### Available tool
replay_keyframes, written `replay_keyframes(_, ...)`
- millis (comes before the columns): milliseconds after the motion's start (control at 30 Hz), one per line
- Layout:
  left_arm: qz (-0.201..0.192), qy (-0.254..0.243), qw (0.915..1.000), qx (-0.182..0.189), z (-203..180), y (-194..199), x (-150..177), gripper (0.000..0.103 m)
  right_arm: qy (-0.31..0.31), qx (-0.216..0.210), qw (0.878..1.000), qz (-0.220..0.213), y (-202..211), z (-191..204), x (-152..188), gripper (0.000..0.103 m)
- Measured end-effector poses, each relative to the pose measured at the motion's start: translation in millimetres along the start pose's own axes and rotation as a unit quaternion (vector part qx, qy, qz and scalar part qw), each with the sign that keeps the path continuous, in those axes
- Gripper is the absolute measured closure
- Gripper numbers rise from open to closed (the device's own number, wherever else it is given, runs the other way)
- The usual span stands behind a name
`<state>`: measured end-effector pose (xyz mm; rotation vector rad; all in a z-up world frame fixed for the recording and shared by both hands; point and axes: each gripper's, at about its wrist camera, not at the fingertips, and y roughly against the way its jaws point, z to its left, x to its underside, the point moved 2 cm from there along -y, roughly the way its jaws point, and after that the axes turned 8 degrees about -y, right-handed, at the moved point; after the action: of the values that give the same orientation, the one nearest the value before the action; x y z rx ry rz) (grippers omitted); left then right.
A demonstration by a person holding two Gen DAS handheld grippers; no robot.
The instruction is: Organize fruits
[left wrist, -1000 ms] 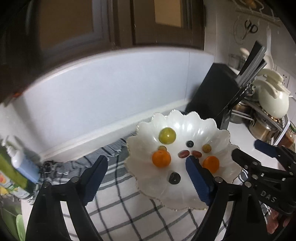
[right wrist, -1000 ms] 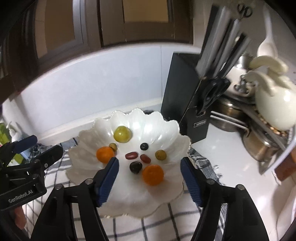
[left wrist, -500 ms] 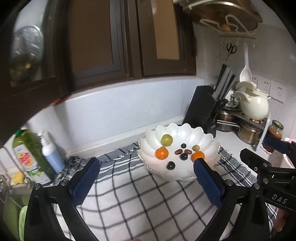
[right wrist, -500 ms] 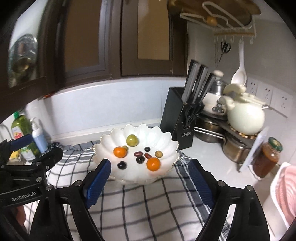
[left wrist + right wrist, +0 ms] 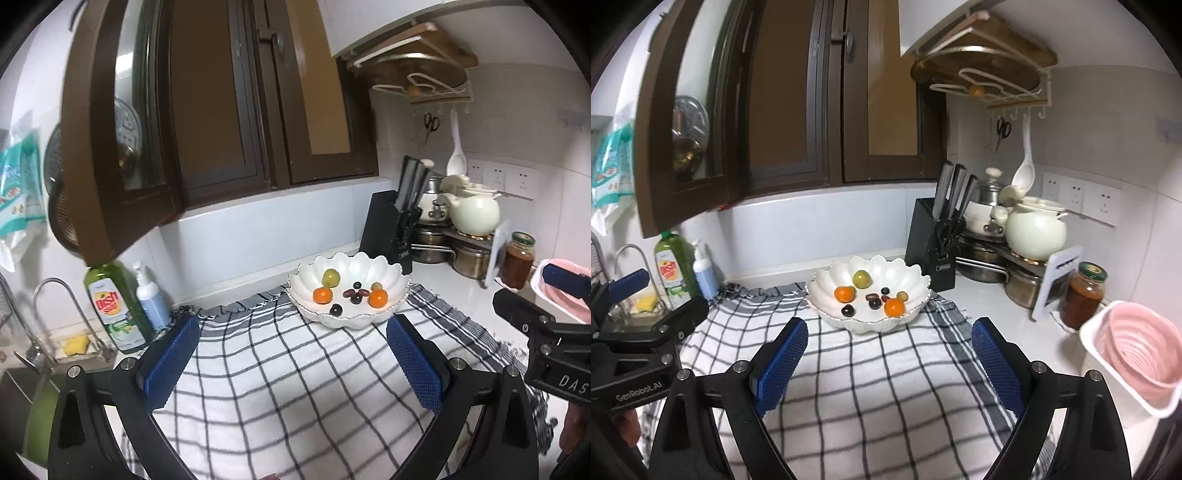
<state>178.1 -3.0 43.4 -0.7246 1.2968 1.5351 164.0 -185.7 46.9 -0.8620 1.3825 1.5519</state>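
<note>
Fruit sits gathered in a white scalloped bowl (image 5: 349, 291) on a checked cloth (image 5: 295, 387) at the back of the kitchen surface: 2 oranges (image 5: 322, 295), a green fruit (image 5: 331, 277), several small dark pieces. The sorting looks finished. The left tool (image 5: 291, 363) and right tool (image 5: 890, 363) hang well short of the bowl, jaws having just opened wide, nothing between them. Next, likely, setting both aside.

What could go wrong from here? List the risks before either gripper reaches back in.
1. The round fruits lie loose in the white bowl; a nudge could roll them.
2. The bowl sits on a checked cloth that could slide if dragged.
3. The knife block stands close beside the bowl, and the right gripper could clip it.
</note>
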Motion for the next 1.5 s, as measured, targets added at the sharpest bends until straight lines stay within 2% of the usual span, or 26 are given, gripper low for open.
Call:
replay_keyframes(233,-0.030,-0.012,0.9995,-0.009,-7.0,65.5,13.4,0.000,-0.005,0.006,1.000,-0.021,61.6,-5.6,18.7,0.012)
replay_keyframes(533,-0.039,-0.013,0.9991,-0.002,-14.2,119.9,29.8,0.000,-0.011,0.014,1.000,-0.026,114.0,-14.3,40.9,0.009)
replay_keyframes(667,-0.038,-0.011,0.9992,0.011,-18.2,132.5,38.0,0.000,-0.012,0.015,1.000,-0.022,131.1,-17.3,49.5,0.009)
replay_keyframes(933,-0.045,-0.023,0.9987,0.005,-26.5,151.8,49.0,0.000,-0.001,0.023,1.000,-0.017,148.2,-20.3,62.3,0.009)
replay_keyframes(1200,-0.035,-0.018,0.9991,0.018,-30.2,158.6,55.0,0.000,-0.003,0.017,1.000,-0.014,157.7,-22.5,68.6,0.009)
replay_keyframes(1500,-0.044,-0.028,0.9983,0.026,-37.1,163.5,60.1,0.000,-0.008,0.025,1.000,-0.012,162.5,-27.7,75.5,0.009)
